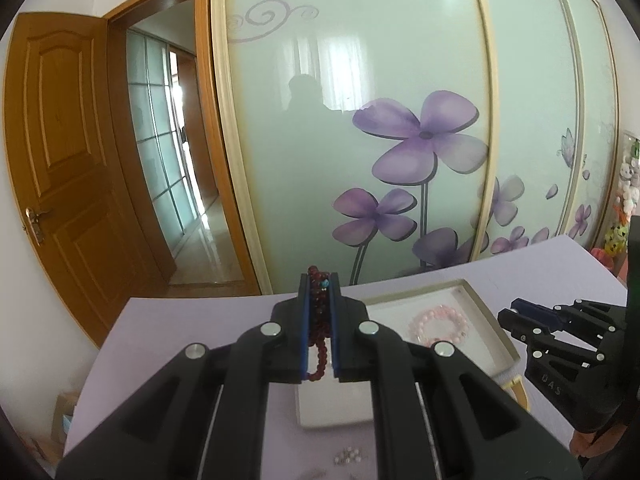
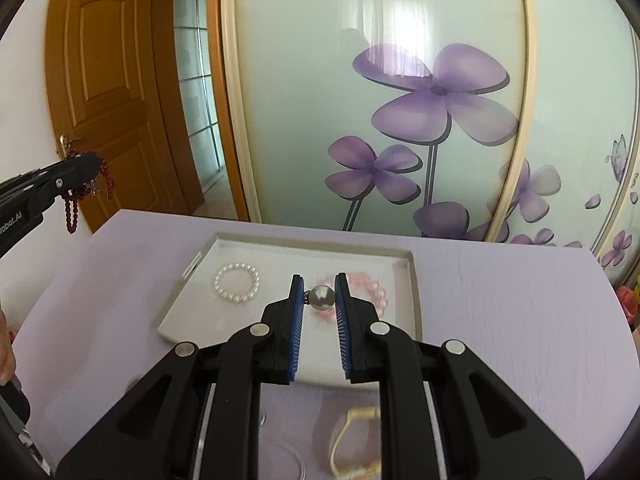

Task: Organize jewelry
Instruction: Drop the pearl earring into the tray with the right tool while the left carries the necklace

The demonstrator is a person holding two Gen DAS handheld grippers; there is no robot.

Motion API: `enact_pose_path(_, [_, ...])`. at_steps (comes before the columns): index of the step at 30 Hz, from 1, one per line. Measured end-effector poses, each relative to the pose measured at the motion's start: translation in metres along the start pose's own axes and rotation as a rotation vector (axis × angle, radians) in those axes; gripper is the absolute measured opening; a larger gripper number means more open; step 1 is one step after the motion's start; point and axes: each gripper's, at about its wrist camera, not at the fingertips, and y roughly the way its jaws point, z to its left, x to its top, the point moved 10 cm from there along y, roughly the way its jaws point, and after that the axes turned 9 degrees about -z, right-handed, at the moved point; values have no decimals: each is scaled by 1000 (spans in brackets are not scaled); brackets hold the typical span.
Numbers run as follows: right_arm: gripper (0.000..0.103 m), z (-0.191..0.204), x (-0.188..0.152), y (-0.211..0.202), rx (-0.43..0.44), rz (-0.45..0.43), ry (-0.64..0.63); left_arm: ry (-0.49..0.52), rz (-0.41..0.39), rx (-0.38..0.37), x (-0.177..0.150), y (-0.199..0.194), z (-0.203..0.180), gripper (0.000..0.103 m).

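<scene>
Both grippers are carrying: left gripper (image 1: 320, 292) clamping red beads (image 1: 319, 312), right gripper (image 2: 320, 294) pinching pearl (image 2: 323, 298) over tray (image 2: 414, 280); next, lowering and releasing inside.

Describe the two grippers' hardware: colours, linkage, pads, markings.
Both match. The left gripper and the right gripper are matte black plastic with angular linkage arms pinned by round silver caps. The jaws' inner faces carry blue pads, ribbed on the right one. From the other camera, the right body shows embossed lettering, hard to read, and the left body white print ending "obot.AI". No cables visible.
</scene>
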Motion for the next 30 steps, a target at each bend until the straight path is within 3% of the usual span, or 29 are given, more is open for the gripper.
enact_pose_path(6, [16,-4,-3,40,1,43,3,-21,46,-19,-15,39,-2,8])
enact_pose_path(15, [16,-14,-37,88,-12,164,37,-28,128,-38,-52,89,-10,8])
enact_pose_path(27, [18,-15,-54,102,-3,213,61,-34,182,-45,-80,118,-12,8])
enact_pose_path(30, [28,-16,-54,101,-4,210,69,-33,188,-52,-82,120,-15,8])
